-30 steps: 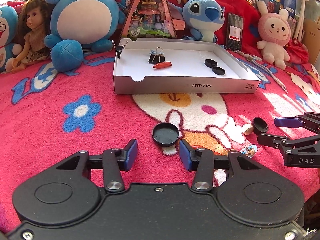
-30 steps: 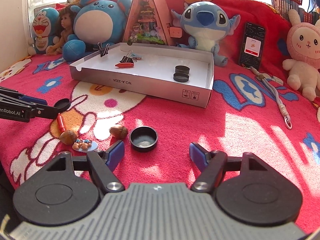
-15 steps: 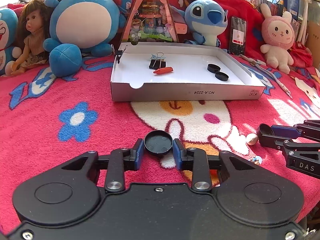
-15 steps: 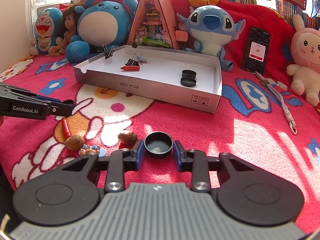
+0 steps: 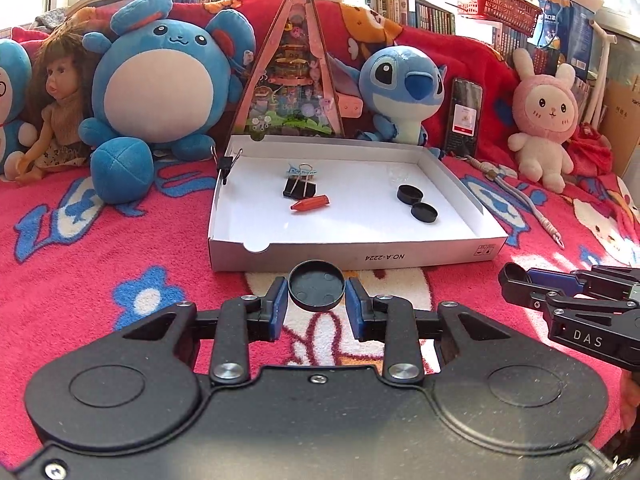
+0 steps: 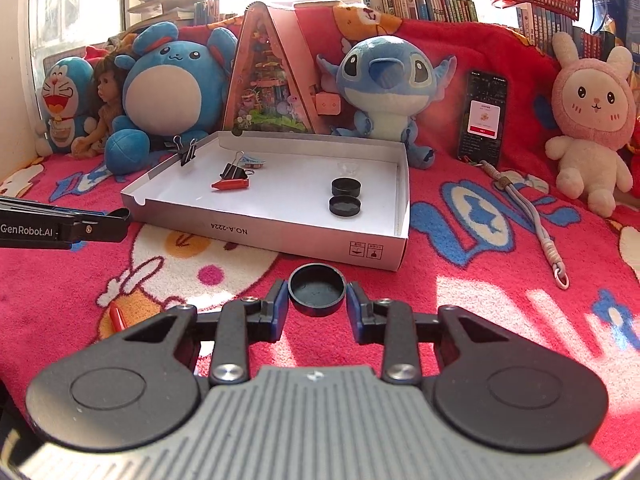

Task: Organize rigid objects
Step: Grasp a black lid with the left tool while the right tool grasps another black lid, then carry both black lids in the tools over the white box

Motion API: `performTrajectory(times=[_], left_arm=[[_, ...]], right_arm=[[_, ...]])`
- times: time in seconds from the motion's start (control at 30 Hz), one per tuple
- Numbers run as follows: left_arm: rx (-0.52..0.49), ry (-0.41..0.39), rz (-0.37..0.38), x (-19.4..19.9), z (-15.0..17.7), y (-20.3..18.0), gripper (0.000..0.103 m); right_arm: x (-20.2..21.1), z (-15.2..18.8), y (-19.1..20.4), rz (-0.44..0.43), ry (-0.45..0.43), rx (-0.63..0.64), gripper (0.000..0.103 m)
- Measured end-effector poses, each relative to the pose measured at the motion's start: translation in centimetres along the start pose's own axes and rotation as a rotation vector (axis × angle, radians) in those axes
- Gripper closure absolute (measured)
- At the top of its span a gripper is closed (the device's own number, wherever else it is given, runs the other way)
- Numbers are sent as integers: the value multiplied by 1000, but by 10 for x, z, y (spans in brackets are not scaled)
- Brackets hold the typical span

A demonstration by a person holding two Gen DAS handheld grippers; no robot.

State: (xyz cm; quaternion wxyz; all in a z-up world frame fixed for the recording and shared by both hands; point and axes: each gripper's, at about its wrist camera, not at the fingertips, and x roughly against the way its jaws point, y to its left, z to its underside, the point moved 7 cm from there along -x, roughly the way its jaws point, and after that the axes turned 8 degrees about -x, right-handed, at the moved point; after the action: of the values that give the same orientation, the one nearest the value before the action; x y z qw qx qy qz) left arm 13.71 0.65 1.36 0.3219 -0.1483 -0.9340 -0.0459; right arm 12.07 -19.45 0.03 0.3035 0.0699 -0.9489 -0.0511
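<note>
Black caps: my left tool [image 5: 316, 305] grips one cap [image 5: 316, 286], my right tool [image 6: 317, 305] pinches another cap [image 6: 317, 289], both before the box [image 5: 360, 257].

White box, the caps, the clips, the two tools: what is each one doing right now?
White box: lidless, open on top.
Left tool: shut on a black cap, hollow side up.
Right tool: shut on another black cap.
Two black caps: lying in the box.
Binder clip: clamped on the box's rim.
Phone: screen lit.
</note>
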Motion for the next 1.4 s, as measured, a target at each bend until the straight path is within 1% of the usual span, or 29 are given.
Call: performTrajectory(times=[0.1,0.27,0.47,0.53,0.63,0.73,0.83,0.97,1.1,1.4], left_arm=[[8,-13,16,-1,-14,-3,73],[-8,-27,17,-12,-39,-7,73],[19,6,22,-41,-61,-6,73],[7,22,15,-52,-65,-8,73],[4,60,6,-72,-67,-9,73],[6,115,7,-93,-66,-11,73],[6,145,-6,-109,-65,-11,73],[8,154,-32,-125,-66,-7,73],[13,169,-52,-138,-64,-4,73],[6,167,-76,-149,-60,-2,73]], right_arm=[[-2,-12,-3,19,0,-24,66],[-11,-35,-9,35,14,-53,66],[-32,-61,-18,43,62,-103,66],[-39,-68,-19,48,69,-101,66],[-53,-73,-20,49,100,-101,66],[-72,-72,-21,43,158,-116,66],[-87,-68,-22,46,196,-128,66],[-103,-66,-24,33,227,-152,66],[-112,-65,-23,42,235,-151,66],[-125,-67,-22,47,235,-155,66]])
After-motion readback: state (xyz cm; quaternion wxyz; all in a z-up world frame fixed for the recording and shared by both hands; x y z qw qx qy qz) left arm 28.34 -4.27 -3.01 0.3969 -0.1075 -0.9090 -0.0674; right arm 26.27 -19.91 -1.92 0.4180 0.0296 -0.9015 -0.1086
